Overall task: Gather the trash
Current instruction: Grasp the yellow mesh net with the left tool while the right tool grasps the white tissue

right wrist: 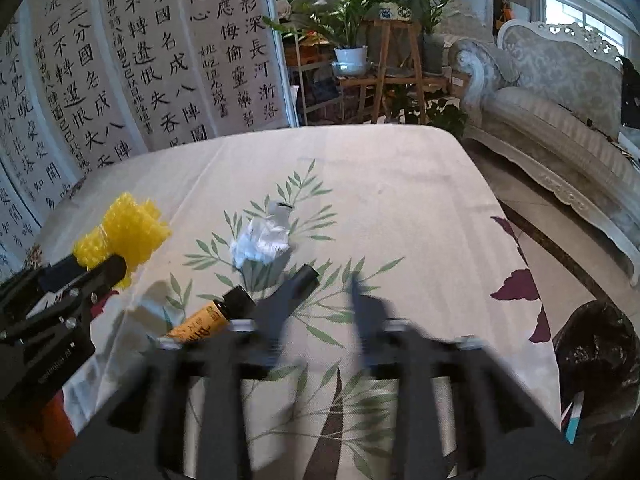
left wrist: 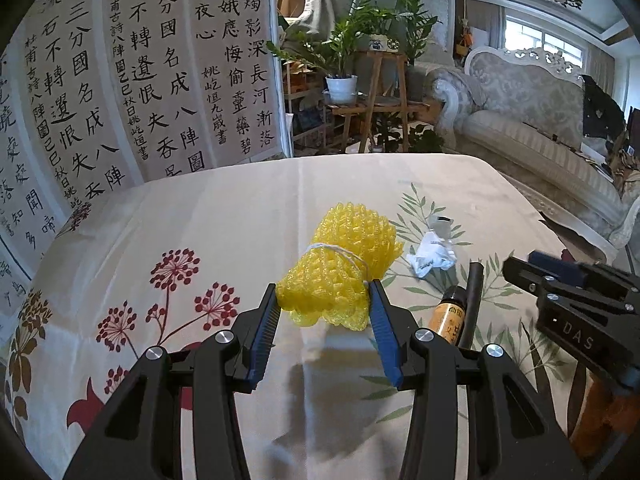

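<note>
A yellow foam net (left wrist: 340, 270), tied with white string, is held between the blue pads of my left gripper (left wrist: 325, 296), lifted a little above the tablecloth; it also shows in the right wrist view (right wrist: 124, 236). A crumpled white paper (left wrist: 434, 254) (right wrist: 262, 242) lies on the cloth. A small orange-labelled bottle with a black cap (left wrist: 448, 314) (right wrist: 212, 320) and a black tube (left wrist: 472, 300) (right wrist: 292, 292) lie beside it. My right gripper (right wrist: 316, 300) is blurred, open and empty, just behind the tube and bottle.
The table (right wrist: 400, 184) has a floral cloth. A black trash bag (right wrist: 596, 356) sits on the floor at the table's right. Calligraphy panels (left wrist: 140, 80) stand behind the table, plants (left wrist: 348, 48) and a sofa (left wrist: 532, 120) beyond.
</note>
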A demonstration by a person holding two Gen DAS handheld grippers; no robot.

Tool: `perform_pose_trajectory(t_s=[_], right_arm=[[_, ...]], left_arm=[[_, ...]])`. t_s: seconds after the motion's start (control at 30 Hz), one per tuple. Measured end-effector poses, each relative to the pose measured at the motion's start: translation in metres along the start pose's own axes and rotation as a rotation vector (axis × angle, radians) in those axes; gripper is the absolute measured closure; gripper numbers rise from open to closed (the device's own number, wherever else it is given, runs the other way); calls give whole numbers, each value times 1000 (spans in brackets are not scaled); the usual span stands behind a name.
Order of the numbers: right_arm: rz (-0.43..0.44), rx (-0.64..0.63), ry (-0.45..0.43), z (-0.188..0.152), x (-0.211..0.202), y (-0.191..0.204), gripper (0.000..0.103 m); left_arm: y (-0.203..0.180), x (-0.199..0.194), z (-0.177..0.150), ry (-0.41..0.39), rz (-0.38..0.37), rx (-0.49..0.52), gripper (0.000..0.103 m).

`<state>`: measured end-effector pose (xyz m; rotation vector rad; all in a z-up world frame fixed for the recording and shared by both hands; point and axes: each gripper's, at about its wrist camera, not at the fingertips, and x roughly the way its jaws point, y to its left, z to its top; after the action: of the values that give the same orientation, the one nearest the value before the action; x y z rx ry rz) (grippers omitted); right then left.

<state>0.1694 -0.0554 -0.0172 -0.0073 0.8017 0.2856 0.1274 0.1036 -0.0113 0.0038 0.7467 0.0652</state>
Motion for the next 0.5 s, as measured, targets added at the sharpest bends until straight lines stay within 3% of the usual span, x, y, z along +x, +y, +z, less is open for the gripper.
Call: perform_pose_trajectory(t_s=[0.5], right_arm=[[21, -77, 64, 22, 51, 43, 61]], left_arm=[[38, 8, 0, -1, 72, -36, 58]])
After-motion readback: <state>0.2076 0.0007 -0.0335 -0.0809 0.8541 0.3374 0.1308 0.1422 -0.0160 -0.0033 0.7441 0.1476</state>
